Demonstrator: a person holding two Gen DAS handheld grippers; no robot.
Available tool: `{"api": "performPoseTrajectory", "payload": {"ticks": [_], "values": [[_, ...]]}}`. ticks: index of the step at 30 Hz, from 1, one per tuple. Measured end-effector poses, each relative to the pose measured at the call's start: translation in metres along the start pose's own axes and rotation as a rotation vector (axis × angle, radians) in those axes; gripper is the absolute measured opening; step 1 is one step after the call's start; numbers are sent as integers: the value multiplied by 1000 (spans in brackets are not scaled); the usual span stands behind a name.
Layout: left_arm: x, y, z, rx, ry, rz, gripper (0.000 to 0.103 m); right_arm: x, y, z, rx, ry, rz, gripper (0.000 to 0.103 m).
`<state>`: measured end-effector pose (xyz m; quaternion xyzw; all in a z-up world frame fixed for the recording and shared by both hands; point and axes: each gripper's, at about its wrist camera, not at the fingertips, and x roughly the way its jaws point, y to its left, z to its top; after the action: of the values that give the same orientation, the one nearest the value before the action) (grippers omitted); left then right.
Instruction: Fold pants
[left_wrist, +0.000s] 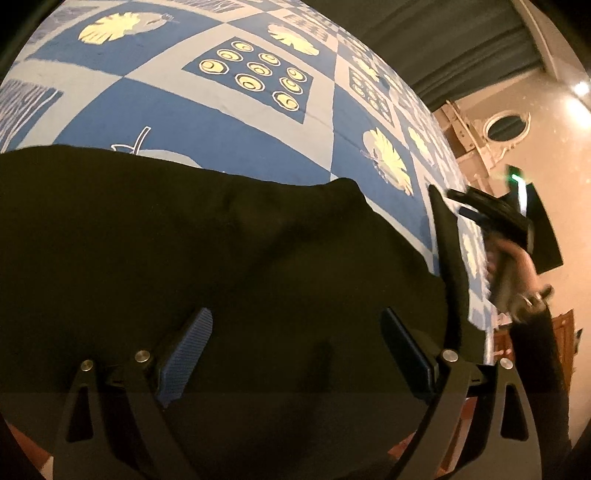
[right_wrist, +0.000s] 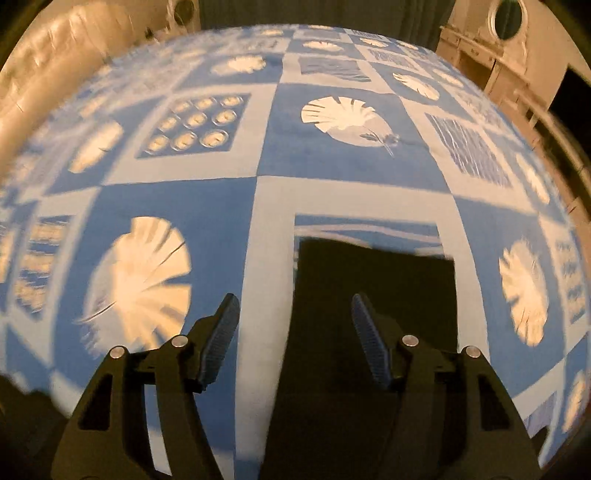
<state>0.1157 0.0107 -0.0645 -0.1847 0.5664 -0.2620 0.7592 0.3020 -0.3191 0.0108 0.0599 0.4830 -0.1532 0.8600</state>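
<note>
Both grippers (left_wrist: 295, 354) (right_wrist: 291, 339) gape above black pants (left_wrist: 221, 240).

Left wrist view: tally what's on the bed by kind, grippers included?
Pants: 1, black
Bedspread: 1, blue patterned
Grippers: 2, left gripper with jaws wide over the pants, right gripper at the right edge, blurred
Total: 4
</note>
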Motion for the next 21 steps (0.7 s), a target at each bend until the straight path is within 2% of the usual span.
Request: {"api": "performPoseTrajectory", "payload": {"ticks": [3, 6, 7, 8, 9, 10, 11, 12, 16, 21], "values": [[-1, -1, -1, 8, 2, -8, 92, 25, 9, 10, -33, 37, -140, 63], [1, -5, -1, 39, 4, -3, 95, 46, -1, 10, 3, 87, -173, 63], [1, -6, -2, 53, 6, 0, 96, 50, -9, 8, 32, 91, -139, 63], [2, -9, -2, 72, 9, 6, 97, 50, -15, 7, 59, 90, -109, 54], [3, -10, -3, 84, 10, 12, 97, 49, -18, 6, 70, 87, -99, 33], [3, -10, -3, 91, 10, 16, 97, 46, -22, 5, 75, 83, -90, 26], [2, -11, -4, 98, 9, 19, 97, 40, -27, 4, 84, 73, -60, 14], [2, -11, -4, 97, 7, 20, 97, 31, -34, 2, 104, 54, -21, 10], [-7, -19, -4, 50, -10, 24, 97, -12, -62, -10, 125, -57, 58, 9], [-8, -61, -24, 8, 10, -102, 97, -81, -115, -37, 150, -198, 101, 8]]}}
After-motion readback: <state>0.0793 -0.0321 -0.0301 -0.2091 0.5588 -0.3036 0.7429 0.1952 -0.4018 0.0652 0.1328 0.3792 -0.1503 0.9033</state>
